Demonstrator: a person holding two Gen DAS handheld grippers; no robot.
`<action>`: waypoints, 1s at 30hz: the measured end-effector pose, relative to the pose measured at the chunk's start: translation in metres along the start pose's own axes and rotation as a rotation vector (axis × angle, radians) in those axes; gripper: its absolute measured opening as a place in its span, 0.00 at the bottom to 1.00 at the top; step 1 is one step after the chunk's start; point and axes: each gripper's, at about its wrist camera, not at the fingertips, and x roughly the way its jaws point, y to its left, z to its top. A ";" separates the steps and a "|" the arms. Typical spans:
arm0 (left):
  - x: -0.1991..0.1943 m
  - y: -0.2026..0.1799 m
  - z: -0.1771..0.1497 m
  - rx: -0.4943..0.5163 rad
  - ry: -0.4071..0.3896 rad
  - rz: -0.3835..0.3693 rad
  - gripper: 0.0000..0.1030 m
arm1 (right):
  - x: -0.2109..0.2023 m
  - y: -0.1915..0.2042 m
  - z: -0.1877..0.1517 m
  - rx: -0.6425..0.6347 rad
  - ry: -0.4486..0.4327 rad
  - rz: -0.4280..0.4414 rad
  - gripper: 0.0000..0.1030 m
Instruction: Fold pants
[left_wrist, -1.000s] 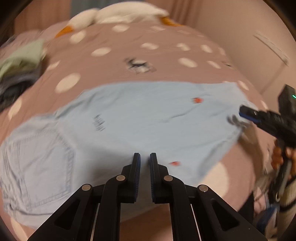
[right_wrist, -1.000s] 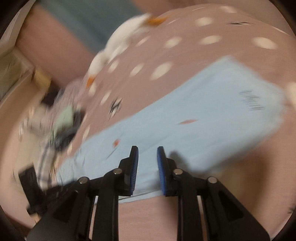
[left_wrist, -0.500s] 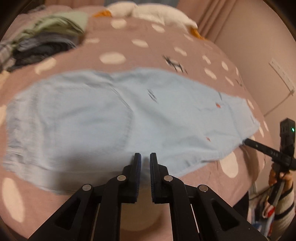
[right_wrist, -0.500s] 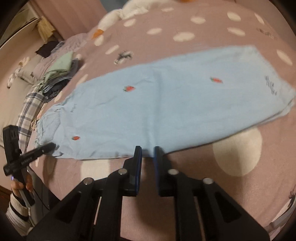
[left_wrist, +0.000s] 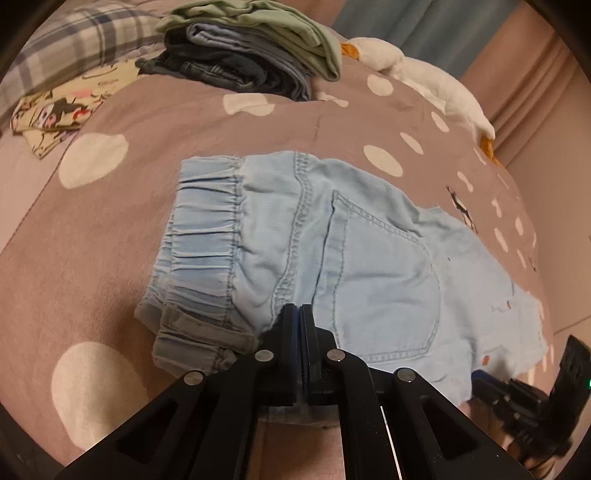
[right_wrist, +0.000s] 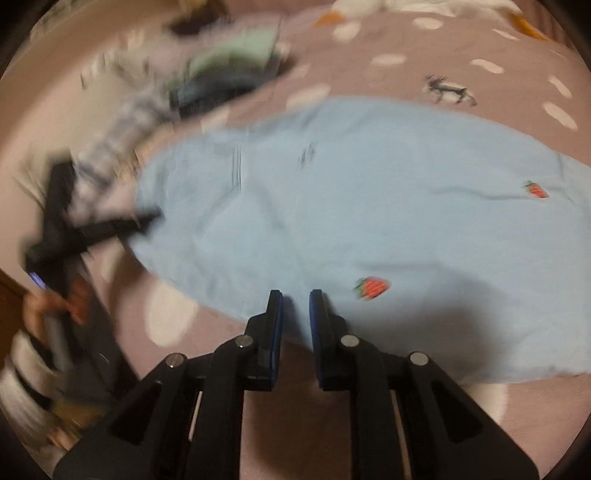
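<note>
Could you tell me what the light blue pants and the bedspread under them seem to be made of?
The pants look like soft, washed lightweight denim or chambray: matte, with visible topstitched seams, a patch pocket and a gathered elastic waistband. The bedspread looks like matte woven cotton, brownish pink with printed pale dots, though the exact fibre cannot be told.

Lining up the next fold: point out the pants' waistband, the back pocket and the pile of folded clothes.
waistband (left_wrist: 207, 221), left wrist view, middle of the gathered elastic.
back pocket (left_wrist: 384, 280), left wrist view, centre of the stitched panel.
pile of folded clothes (left_wrist: 251, 55), left wrist view, on the stack's side.
</note>
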 end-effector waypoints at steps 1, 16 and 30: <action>0.001 -0.001 -0.001 0.005 -0.006 -0.002 0.04 | 0.000 0.004 0.002 -0.010 0.015 0.036 0.17; -0.003 0.002 -0.005 0.024 -0.033 -0.022 0.04 | 0.043 0.066 0.048 -0.100 0.009 0.012 0.19; -0.006 0.003 -0.011 0.022 -0.040 -0.028 0.04 | -0.026 -0.086 0.012 0.341 -0.078 -0.071 0.21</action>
